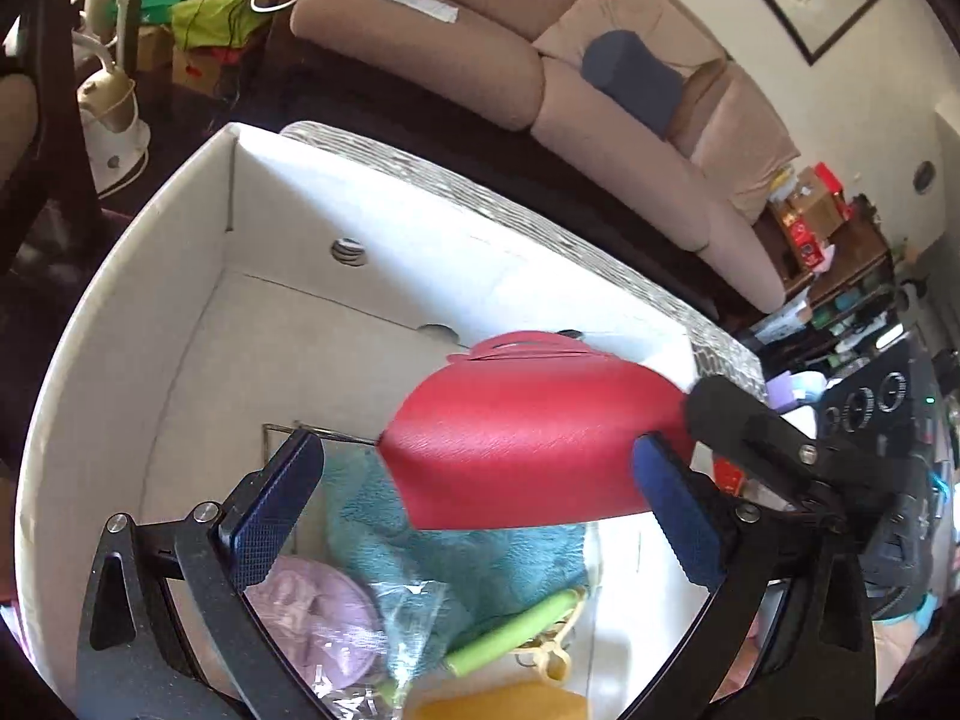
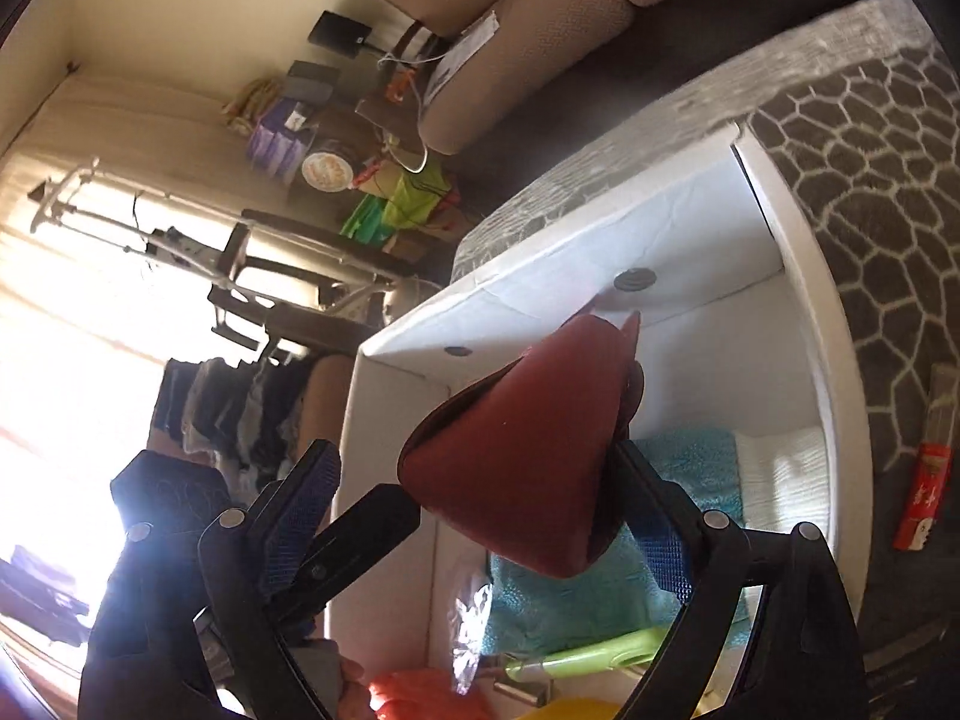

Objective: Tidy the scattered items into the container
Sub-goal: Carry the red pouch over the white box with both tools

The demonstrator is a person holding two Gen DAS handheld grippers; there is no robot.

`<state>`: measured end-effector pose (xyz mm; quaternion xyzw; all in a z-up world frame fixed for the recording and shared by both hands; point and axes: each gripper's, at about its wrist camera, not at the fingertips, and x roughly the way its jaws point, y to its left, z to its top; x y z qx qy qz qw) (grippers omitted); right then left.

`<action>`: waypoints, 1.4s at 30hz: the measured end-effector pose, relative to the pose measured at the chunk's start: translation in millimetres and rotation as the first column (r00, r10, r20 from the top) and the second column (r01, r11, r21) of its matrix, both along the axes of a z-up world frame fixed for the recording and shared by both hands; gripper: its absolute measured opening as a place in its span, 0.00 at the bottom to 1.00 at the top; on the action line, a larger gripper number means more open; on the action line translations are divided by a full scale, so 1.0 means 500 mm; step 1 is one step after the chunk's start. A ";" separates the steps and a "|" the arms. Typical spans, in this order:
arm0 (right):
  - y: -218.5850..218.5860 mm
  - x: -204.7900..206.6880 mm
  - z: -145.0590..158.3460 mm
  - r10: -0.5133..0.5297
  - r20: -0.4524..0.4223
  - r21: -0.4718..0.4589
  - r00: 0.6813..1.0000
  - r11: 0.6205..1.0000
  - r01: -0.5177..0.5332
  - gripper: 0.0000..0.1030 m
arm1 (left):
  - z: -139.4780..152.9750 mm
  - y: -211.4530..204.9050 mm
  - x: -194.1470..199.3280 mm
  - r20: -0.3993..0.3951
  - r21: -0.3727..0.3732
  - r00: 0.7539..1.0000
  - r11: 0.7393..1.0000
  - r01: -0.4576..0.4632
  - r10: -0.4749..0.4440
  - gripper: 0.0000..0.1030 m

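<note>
A red leather pouch [image 1: 528, 438] hangs over the open white box [image 1: 150, 276], its left edge blurred. It sits between the wide-spread fingers of my left gripper [image 1: 474, 510] and leans by the right blue pad; nothing clamps it. In the right wrist view the same pouch [image 2: 516, 456] lies between the fingers of my right gripper [image 2: 480, 510], which is also open, and it touches only the right finger. Inside the box lie a teal towel [image 1: 480, 558], a lilac item in clear wrap [image 1: 312, 618], a green-handled tool [image 1: 510, 636] and a yellow thing [image 1: 504, 708].
The box stands on a grey surface with a pale honeycomb pattern [image 2: 870, 192], where a red packet [image 2: 921, 498] lies to the right. A beige sofa [image 1: 480, 60] runs behind it. One black finger of the right gripper [image 1: 738, 420] reaches in beside the pouch.
</note>
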<state>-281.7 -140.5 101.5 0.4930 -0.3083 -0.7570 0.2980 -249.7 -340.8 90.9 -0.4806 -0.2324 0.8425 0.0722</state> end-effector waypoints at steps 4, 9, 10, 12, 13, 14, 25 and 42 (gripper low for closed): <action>-0.003 0.027 0.041 0.080 -0.074 0.172 0.994 0.983 -0.066 0.94 | -0.007 -0.021 0.034 0.018 -0.028 1.000 0.999 -0.016 0.017 1.00; 0.061 0.081 0.077 0.090 -0.042 0.160 0.995 0.984 -0.082 0.94 | 0.005 -0.028 0.071 0.047 -0.020 0.999 1.000 -0.018 0.019 1.00; 0.074 0.094 0.092 0.092 -0.055 0.175 0.994 0.981 -0.081 0.95 | 0.013 -0.023 0.082 0.055 -0.023 0.998 1.000 -0.012 0.013 1.00; 0.090 0.116 0.122 0.097 -0.066 0.221 0.993 0.972 -0.080 0.95 | 0.035 -0.009 0.106 0.064 -0.045 0.998 0.999 0.008 -0.005 1.00; 0.099 0.128 0.134 0.097 -0.070 0.237 0.993 0.968 -0.078 0.95 | 0.050 0.000 0.119 0.065 -0.062 0.998 0.998 0.020 -0.016 1.00; 0.109 0.142 0.145 0.098 -0.071 0.245 0.993 0.966 -0.078 0.95 | 0.064 0.010 0.131 0.067 -0.084 0.997 0.996 0.033 -0.027 1.00; 0.176 0.392 0.226 0.215 -0.186 0.409 0.959 0.904 -0.123 0.95 | 0.165 0.152 0.353 0.063 -0.305 0.992 0.944 0.123 -0.109 1.00; 0.158 0.625 0.201 0.362 -0.263 0.610 0.894 0.780 -0.136 0.95 | 0.174 0.202 0.525 0.081 -0.419 0.988 0.895 0.151 -0.129 1.00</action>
